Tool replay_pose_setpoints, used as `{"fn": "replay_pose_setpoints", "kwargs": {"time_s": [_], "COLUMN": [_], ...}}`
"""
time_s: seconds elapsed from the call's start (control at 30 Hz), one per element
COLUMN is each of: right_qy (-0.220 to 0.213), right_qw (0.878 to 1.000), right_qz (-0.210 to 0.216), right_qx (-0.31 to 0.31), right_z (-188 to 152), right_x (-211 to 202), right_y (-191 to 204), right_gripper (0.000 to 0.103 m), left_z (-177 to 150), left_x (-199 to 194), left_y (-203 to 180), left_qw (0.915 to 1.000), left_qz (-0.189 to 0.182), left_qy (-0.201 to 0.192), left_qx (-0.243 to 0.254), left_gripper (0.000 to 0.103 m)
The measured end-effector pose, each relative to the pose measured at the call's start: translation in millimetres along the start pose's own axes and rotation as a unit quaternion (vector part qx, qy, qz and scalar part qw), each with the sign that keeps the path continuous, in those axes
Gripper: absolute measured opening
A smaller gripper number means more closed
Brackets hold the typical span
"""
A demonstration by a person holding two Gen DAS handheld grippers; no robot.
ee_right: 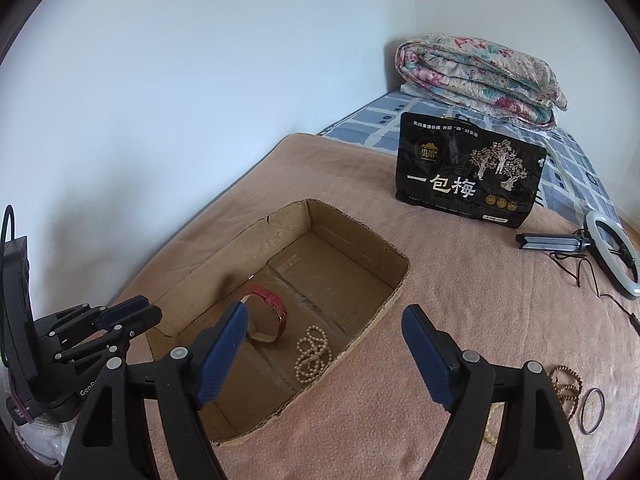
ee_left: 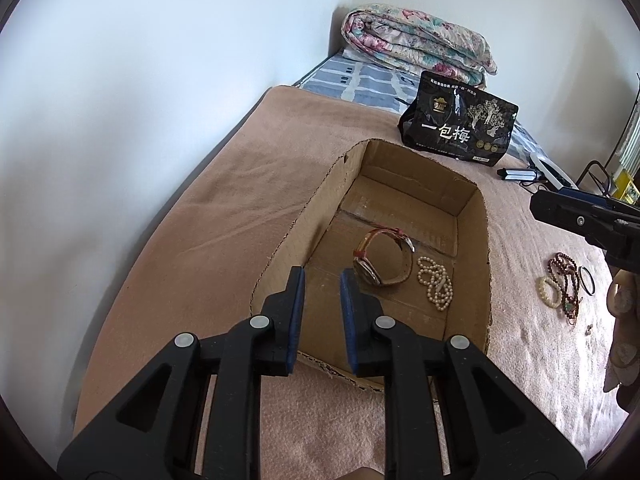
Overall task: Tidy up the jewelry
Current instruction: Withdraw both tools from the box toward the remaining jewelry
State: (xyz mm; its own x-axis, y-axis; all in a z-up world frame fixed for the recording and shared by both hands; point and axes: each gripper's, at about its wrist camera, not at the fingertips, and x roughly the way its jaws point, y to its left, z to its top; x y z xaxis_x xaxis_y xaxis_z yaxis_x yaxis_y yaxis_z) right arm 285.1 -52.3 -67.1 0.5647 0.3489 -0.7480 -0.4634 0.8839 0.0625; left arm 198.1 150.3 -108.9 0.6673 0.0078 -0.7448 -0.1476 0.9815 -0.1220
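The open brown cardboard box (ee_right: 280, 320) on the pink-blanketed bed (ee_left: 200, 220) already holds a red-strapped wristwatch (ee_left: 382, 258) and a white pearl necklace (ee_left: 436, 284). The left tool (ee_left: 322, 280) hovers over its near wall, jaws parted, empty; the right tool (ee_right: 324, 320) gapes wide, empty too. Remaining — the brown bead bracelets (ee_right: 566, 384) and thin dark bangle (ee_right: 593, 410), right of the box. Likely next: the right tool swings there, pinching one strand.

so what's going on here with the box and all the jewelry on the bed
A person with a gripper in each hand is sorting jewelry into a cardboard box on the bed. A red-strapped watch and a pearl necklace already lie inside. Bead bracelets and a dark ring still lie on the blanket outside. The left gripper hovers over the box, empty; the right gripper is wide open, holding nothing.
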Motion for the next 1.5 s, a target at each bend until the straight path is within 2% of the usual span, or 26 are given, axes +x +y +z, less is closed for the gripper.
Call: {"fn": "replay_pose_setpoints", "kwargs": {"time_s": [0.23,0.3,0.33,0.37,0.67,0.87,1.1,1.3,1.5], "right_qy": [-0.024,-0.031,-0.035,-0.039,-0.055,-0.054,-0.052,-0.039,-0.011], "right_qw": [0.998,0.997,0.996,0.996,0.993,0.989,0.985,0.979,0.977], "right_qz": [-0.054,-0.07,-0.076,-0.081,-0.093,-0.127,-0.13,-0.153,-0.158], "right_qx": [-0.002,-0.004,-0.004,-0.004,0.036,0.061,0.104,0.13,0.144], "right_z": [-10,-14,-16,-18,-41,-64,-94,-115,-131], "right_x": [-27,-36,-40,-45,-89,-113,-135,-140,-131], "right_y": [-12,-17,-20,-24,-77,-122,-181,-219,-245], "right_gripper": [0.096,0.099,0.101,0.102,0.103,0.103,0.103,0.103,0.103], "left_z": [-3,-4,-4,-5,-9,-15,-27,-37,-45], "left_x": [-15,-20,-23,-27,-46,-42,-29,-18,-8], "left_y": [-16,-24,-28,-33,-84,-123,-166,-199,-228], "left_qw": [0.9998,0.9996,0.9994,0.9992,0.9957,0.9921,0.9872,0.9814,0.9759], "left_qz": [-0.003,-0.006,-0.009,-0.011,-0.042,-0.073,-0.104,-0.124,-0.137], "left_qy": [-0.01,-0.014,-0.02,-0.025,-0.04,-0.029,-0.008,0.007,0.018], "left_qx": [0.016,0.024,0.027,0.03,0.073,0.097,0.121,0.146,0.169], "left_gripper": [0.017,0.03,0.042,0.046,0.046,0.046,0.046,0.046,0.046]}}
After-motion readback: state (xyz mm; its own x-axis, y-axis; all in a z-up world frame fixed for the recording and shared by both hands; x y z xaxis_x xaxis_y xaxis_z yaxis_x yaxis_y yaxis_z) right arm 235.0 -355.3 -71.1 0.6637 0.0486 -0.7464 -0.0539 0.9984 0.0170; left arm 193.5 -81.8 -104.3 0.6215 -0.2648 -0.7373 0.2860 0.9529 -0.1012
